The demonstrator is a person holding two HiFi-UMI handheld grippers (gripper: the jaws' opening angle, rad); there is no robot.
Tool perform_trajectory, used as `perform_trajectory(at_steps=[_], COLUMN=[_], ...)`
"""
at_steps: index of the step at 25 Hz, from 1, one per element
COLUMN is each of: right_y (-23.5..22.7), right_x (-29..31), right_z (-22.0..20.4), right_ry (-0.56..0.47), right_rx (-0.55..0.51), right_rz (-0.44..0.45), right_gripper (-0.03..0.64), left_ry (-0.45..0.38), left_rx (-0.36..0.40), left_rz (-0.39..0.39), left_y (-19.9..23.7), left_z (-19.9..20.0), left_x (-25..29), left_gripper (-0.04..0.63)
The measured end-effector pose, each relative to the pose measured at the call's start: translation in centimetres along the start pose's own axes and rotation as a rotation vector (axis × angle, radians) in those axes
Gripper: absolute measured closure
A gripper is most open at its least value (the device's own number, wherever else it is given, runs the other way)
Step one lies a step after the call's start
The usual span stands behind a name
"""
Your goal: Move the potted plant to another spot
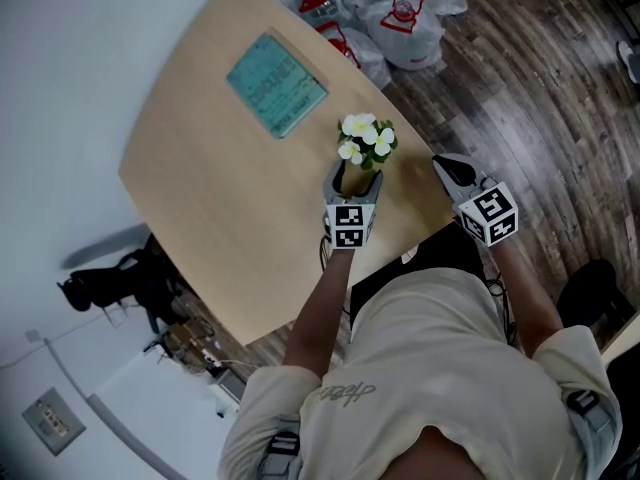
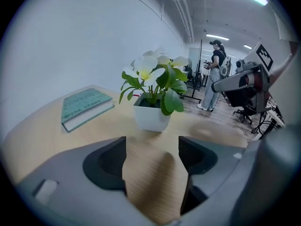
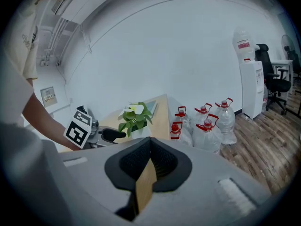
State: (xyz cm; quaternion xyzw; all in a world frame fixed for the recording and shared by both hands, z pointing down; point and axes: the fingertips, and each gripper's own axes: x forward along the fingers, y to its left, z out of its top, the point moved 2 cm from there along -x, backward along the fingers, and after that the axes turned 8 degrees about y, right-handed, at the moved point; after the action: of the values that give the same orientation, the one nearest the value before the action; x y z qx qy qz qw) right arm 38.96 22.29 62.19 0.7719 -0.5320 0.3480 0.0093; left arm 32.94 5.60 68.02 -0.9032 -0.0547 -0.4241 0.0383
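A potted plant (image 1: 366, 140) with white flowers and green leaves stands near the right edge of the light wooden table (image 1: 220, 188). Its white square pot (image 2: 151, 118) rests on the tabletop in the left gripper view, a short way ahead of my left gripper (image 2: 151, 157). That left gripper (image 1: 354, 173) is open, with only bare tabletop between its fingers. My right gripper (image 1: 445, 165) hovers past the table's right edge, to the right of the plant. Its pads meet in the right gripper view, so this gripper (image 3: 149, 161) is shut and holds nothing. The plant (image 3: 135, 119) shows beyond it.
A teal book (image 1: 276, 85) lies on the table behind the plant. Several large water bottles (image 1: 400, 13) stand on the wooden floor past the table's far corner, with a water dispenser (image 3: 249, 79) by the wall. A person (image 2: 217, 74) stands far off in the room.
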Motion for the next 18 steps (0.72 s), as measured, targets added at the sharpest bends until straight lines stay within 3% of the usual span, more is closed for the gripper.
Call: perform_trajectory(at_steps=[4,9,18], right_y=[1.9,4.6,12.1], right_x=[0.7,1.7,3.4], right_z=[0.1,0.7,1.5], right_ry=[0.027,0.054,0.028], right_rx=[-0.045,-0.117,-0.120], right_rz=[0.056,0.114,0.237], right_gripper=[0.614,0.614,0.614], left_ry=[-0.016,-0.051,-0.134], left_rx=[-0.003,-0.063,-0.167], left_rz=[0.012,0.054,0.078], left_y=[-0.1,0.8,3.5], left_z=[-0.5,-0.7,-1.5], left_x=[-2.4,-5.4,-10.7], left_gripper=[0.239,0.281,0.547])
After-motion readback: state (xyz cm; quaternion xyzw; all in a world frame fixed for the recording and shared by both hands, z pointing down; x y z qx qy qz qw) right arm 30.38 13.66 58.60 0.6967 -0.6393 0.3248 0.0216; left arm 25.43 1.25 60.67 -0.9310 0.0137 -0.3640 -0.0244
